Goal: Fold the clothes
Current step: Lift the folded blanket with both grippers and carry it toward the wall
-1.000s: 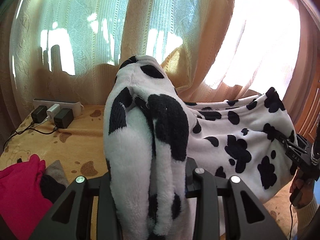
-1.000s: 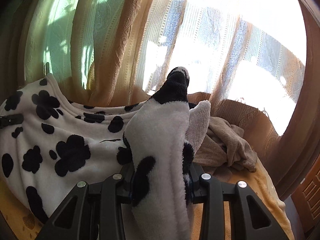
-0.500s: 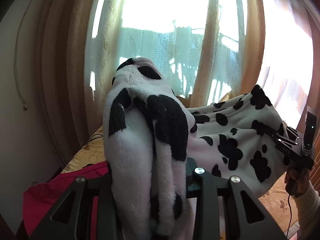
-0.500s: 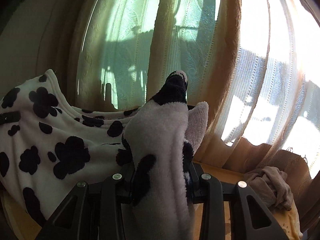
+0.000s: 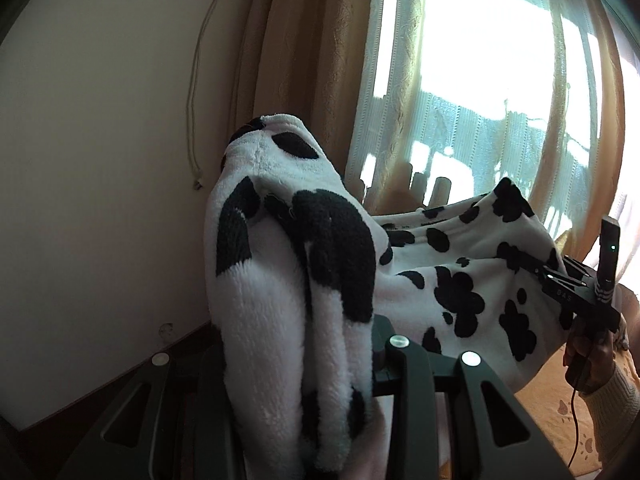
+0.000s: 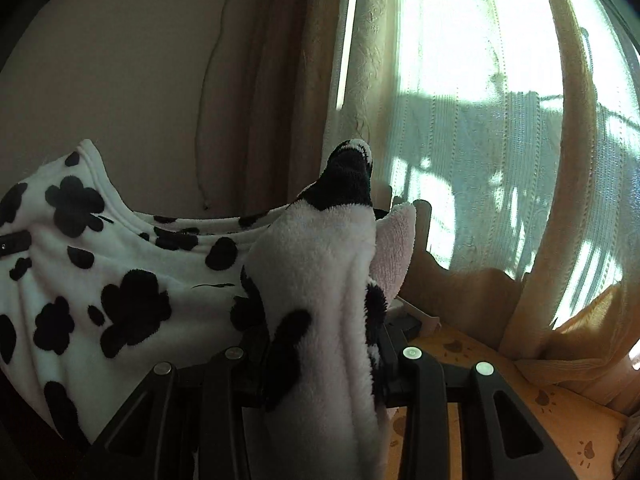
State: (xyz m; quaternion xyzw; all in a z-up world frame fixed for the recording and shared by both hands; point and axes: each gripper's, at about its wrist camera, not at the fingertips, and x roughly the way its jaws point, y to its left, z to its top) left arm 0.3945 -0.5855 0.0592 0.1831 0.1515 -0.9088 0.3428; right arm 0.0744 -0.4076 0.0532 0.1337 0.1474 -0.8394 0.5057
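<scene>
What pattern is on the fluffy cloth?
White fleece with black cow-like blotches; the right wrist view shows it best.

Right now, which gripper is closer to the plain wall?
Left. The left gripper holds the spotted fleece on the side next to the wall; the right gripper holds it over by the curtain.

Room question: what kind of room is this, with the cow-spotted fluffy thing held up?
Probably a bedroom at home. Long beige curtains hang over a sunny window, and a yellow bedsheet with paw prints lies below the cow-spotted fleece garment.
</scene>
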